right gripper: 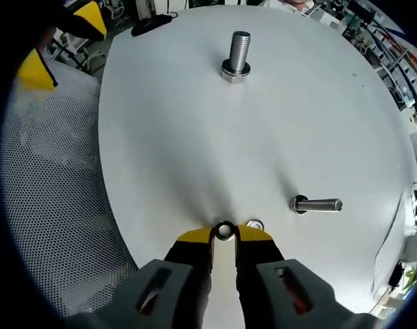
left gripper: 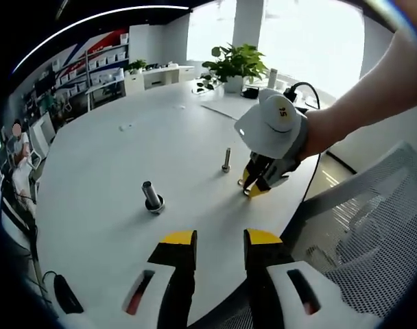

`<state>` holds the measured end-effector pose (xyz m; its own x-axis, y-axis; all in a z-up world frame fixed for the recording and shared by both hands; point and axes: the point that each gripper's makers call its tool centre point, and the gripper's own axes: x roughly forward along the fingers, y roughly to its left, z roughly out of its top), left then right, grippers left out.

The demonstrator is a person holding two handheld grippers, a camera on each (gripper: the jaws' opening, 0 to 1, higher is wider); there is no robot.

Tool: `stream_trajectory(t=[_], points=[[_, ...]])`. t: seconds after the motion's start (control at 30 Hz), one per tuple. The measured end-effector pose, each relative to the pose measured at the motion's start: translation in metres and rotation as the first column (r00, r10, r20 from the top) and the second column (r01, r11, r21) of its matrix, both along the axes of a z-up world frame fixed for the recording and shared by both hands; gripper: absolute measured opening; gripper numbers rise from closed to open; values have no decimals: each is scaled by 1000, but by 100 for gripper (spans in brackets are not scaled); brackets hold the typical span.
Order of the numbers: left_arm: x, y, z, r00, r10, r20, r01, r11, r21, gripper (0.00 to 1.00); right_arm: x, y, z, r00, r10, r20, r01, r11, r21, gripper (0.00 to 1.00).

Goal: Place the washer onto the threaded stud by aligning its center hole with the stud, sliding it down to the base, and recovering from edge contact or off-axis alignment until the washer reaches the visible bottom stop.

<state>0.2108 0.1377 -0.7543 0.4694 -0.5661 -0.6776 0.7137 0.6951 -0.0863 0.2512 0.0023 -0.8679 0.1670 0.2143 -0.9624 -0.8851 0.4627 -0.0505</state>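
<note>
While the pickup is on: right gripper (right gripper: 224,234) low at the desk (right gripper: 167,137) edge.
Right fingers: nearly together, pinching a washer (right gripper: 224,231) at its rim.
Spare: 2nd washer (right gripper: 254,225) just beside.
Targets: 2 studs, the upright stud (right gripper: 239,53) well apart, the nearer stud (right gripper: 317,204) leaning sideways in this view.
Left fingers: apart, holding nothing.
Risk: thin edge grip; washer could slip or meet the threads tilted and jam.

white table (right gripper: 195,137), two studs (right gripper: 237,58), washers (right gripper: 255,225)
</note>
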Motion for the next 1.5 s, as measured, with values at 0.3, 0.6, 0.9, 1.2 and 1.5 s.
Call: stream_trajectory(t=[0.3,0.6,0.9,1.2,1.5], points=[[1,1,1,1000,6,2,-6,1000,-2,25,-5,-14,2,999,-53,-9,54,998,29,13],[0,0,2,1000,-3,9,3,1000,3,25,4,-24,14,993,-121,-3,121,991,53,13],[2,3,2,1000,12,5,-12,1000,4,25,5,-32,17,988,-152,2,152,987,56,13],[2,3,2,1000,11,10,-11,1000,8,25,20,-37,30,986,-163,23,161,985,69,13],[1,3,3,1000,9,13,-9,1000,9,25,34,-37,48,988,-143,57,139,987,75,13]])
